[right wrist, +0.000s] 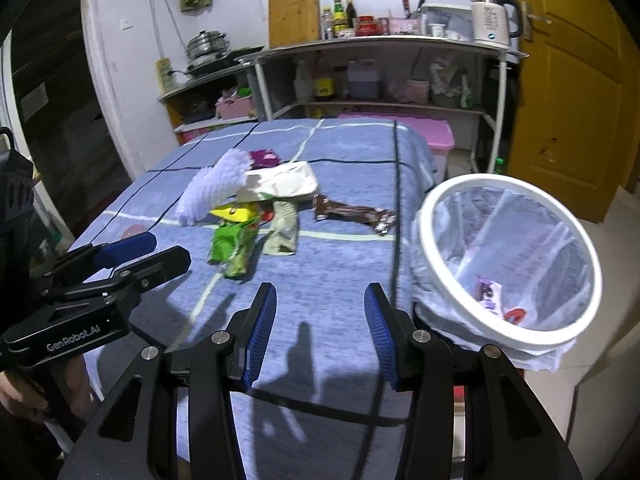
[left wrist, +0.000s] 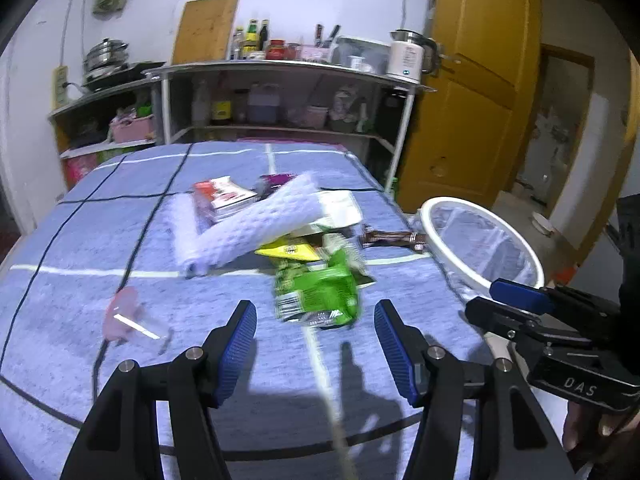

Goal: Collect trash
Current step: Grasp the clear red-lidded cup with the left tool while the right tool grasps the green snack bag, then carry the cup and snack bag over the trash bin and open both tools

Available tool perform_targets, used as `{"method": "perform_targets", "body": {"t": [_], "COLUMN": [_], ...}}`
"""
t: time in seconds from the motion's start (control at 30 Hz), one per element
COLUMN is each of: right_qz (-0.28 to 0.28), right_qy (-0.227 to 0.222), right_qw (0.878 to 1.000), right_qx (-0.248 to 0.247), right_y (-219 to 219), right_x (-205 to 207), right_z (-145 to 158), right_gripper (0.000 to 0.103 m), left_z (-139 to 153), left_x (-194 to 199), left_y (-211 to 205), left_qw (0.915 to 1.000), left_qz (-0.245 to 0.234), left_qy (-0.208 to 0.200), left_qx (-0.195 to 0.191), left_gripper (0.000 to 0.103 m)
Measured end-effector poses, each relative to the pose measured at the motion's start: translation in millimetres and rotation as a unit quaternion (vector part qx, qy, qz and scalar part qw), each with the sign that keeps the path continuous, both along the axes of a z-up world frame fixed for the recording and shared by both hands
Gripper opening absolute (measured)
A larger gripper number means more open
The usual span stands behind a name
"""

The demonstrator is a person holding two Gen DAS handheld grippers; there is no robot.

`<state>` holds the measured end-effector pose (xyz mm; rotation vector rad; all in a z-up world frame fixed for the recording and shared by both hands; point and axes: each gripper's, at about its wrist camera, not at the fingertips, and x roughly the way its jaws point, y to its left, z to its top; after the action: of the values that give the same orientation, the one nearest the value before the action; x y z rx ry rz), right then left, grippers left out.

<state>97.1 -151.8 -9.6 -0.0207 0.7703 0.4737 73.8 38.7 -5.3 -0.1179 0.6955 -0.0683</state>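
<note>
Both grippers hang empty over the blue cloth [left wrist: 60,312], jaws spread wide — the left gripper [left wrist: 316,344] lined up on a green wrapper [left wrist: 320,296], the right gripper [right wrist: 320,332] beside the lined bin [right wrist: 436,216] at the table's edge, handy for drops. Beyond lies the wrapper pile [right wrist: 276,188] — uncollected.

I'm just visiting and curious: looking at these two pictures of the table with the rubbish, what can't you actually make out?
- Left view: print on the green packet is smeared by motion blur.
- Left view: the pink thing is blurred; I cannot tell what it is.
- Both views: wrappers under the white foam sleeve are partly covered.
- Right view: scraps in the bin are mostly hidden by its rim and liner.
- Both views: shelf bottle labels are too small.
</note>
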Motion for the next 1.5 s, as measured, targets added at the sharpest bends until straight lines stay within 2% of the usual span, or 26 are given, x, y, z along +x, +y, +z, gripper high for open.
{"method": "perform_targets", "body": {"t": [0.3, 0.47, 0.63, 0.93, 1.0, 1.07, 1.1, 1.13, 1.2, 1.5], "right_qz": [0.034, 0.053, 0.066, 0.073, 0.074, 0.076, 0.077, 0.078, 0.081, 0.080], "right_qy": [0.013, 0.022, 0.031, 0.050, 0.059, 0.062, 0.060, 0.059, 0.061, 0.050], "right_qw": [0.999, 0.998, 0.997, 0.996, 0.996, 0.995, 0.995, 0.995, 0.995, 0.996], "right_qx": [-0.007, -0.005, -0.003, -0.005, -0.003, 0.000, -0.002, -0.003, -0.005, 0.003], "right_y": [38.2, 57.7, 72.2, 89.5, 91.6, 92.4, 93.0, 94.0, 95.8, 89.0], "right_x": [13.2, 21.9, 33.7, 52.5, 56.8, 58.5, 58.8, 58.7, 59.2, 52.9], "right_z": [-11.9, -17.1, -24.1, -33.8, -36.4, -37.4, -37.6, -37.8, -39.1, -32.9], "right_gripper": [0.047, 0.047, 0.047, 0.047, 0.047, 0.047, 0.045, 0.035, 0.027, 0.022], "left_z": [-7.5, -9.9, -17.6, -33.9, -36.4, -38.7, -39.7, -40.6, -40.5, -37.8], "left_x": [-5.7, -10.5, -7.5, 7.4, 9.8, 10.5, 10.7, 10.8, 10.5, 2.9], "left_y": [54.2, 87.9, 110.8, 120.4, 118.7, 113.9, 111.2, 108.2, 104.9, 99.2], "left_qw": [0.9972, 0.9932, 0.9904, 0.9903, 0.9909, 0.9922, 0.9928, 0.9934, 0.9939, 0.9951], "left_qz": [0.074, 0.115, 0.137, 0.134, 0.129, 0.119, 0.114, 0.108, 0.104, 0.094], "left_qy": [0.007, 0.005, 0.014, 0.032, 0.036, 0.038, 0.039, 0.039, 0.036, 0.028], "left_qx": [0.011, 0.011, 0.005, -0.018, -0.014, -0.005, -0.002, 0.000, 0.005, -0.001], "left_gripper": [0.061, 0.069, 0.072, 0.072, 0.067, 0.058, 0.056, 0.052, 0.052, 0.048]}}
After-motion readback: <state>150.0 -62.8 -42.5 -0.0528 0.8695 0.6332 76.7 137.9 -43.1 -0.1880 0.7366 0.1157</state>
